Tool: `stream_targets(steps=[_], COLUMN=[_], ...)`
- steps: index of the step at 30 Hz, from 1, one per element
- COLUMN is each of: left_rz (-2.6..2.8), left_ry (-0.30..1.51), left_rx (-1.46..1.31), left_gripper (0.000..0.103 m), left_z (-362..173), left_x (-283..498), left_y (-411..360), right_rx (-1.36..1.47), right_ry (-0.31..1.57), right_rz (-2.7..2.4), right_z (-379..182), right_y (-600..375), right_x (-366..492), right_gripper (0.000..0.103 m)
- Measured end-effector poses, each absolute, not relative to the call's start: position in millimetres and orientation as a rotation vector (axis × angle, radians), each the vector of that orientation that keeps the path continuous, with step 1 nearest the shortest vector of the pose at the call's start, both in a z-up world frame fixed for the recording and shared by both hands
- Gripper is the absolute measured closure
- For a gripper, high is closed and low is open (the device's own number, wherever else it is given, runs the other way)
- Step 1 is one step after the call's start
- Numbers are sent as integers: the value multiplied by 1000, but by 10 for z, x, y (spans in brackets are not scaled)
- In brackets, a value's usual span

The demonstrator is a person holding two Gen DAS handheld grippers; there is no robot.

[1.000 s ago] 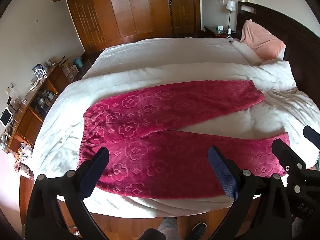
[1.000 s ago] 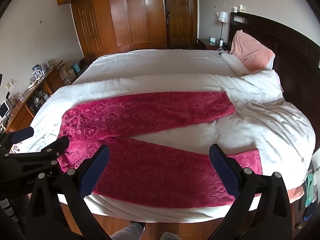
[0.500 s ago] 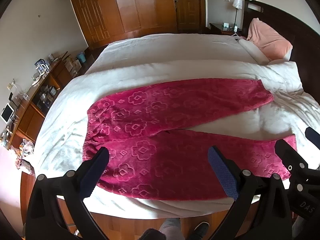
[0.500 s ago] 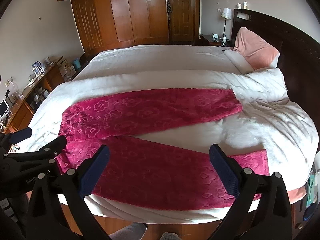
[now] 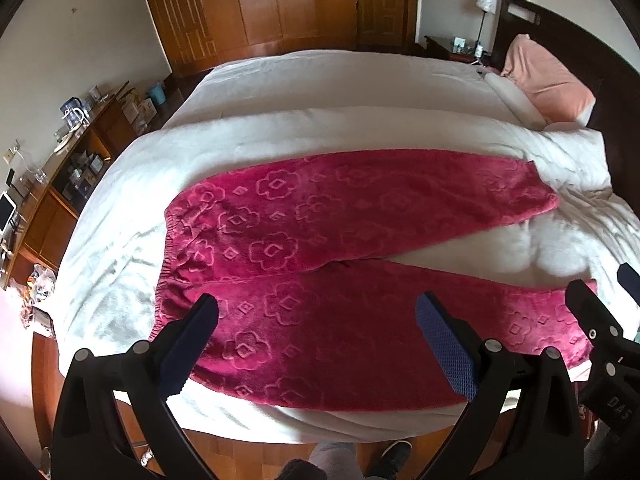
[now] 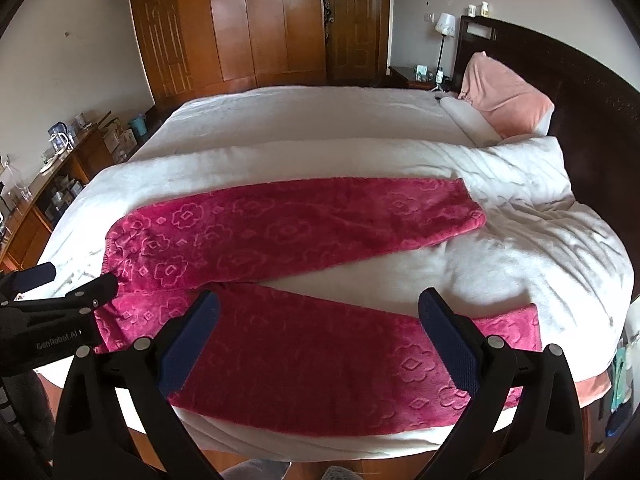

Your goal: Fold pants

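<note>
Crimson fleece pants (image 5: 320,248) with an embossed flower pattern lie flat on a white bed, waistband to the left, both legs spread apart to the right. They also show in the right wrist view (image 6: 280,280). My left gripper (image 5: 316,340) is open and empty, hovering above the near leg close to the waistband. My right gripper (image 6: 320,340) is open and empty above the near leg, further toward the cuff. Each gripper shows at the edge of the other's view.
The white duvet (image 6: 540,264) is rumpled at the right. A pink pillow (image 6: 504,96) leans on the dark headboard. A wooden sideboard (image 5: 52,184) with clutter stands left. Wardrobes (image 6: 240,28) line the far wall. The near bed edge drops to a wooden floor (image 5: 248,452).
Both grippers have moved closer to the bed and lower over the pants, which now look larger. Both stay open. The pants have not moved.
</note>
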State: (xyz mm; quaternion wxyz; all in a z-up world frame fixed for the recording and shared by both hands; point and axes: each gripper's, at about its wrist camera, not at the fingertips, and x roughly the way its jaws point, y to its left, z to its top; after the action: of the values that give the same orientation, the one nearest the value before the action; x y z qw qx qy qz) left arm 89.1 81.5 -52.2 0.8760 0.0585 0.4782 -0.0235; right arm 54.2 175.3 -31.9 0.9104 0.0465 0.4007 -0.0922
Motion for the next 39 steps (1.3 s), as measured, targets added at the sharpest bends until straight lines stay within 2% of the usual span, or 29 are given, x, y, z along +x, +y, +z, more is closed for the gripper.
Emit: stream_targets(steps=[29, 33, 39], left_rz=[-65, -70, -7], left_ry=[1083, 1110, 1167], left_rx=[132, 116, 91], left_gripper=[5, 5, 5], left_z=[-898, -1039, -1441], left_x=[1836, 2022, 2381], left_y=[1083, 1206, 1597], right_rx=[122, 103, 149], right_ry=[902, 909, 1020], right_rz=[-250, -239, -212], right_z=[-572, -670, -1040], right_y=[1774, 1802, 1726], right_x=[1400, 1543, 1768], right_gripper=[3, 3, 3])
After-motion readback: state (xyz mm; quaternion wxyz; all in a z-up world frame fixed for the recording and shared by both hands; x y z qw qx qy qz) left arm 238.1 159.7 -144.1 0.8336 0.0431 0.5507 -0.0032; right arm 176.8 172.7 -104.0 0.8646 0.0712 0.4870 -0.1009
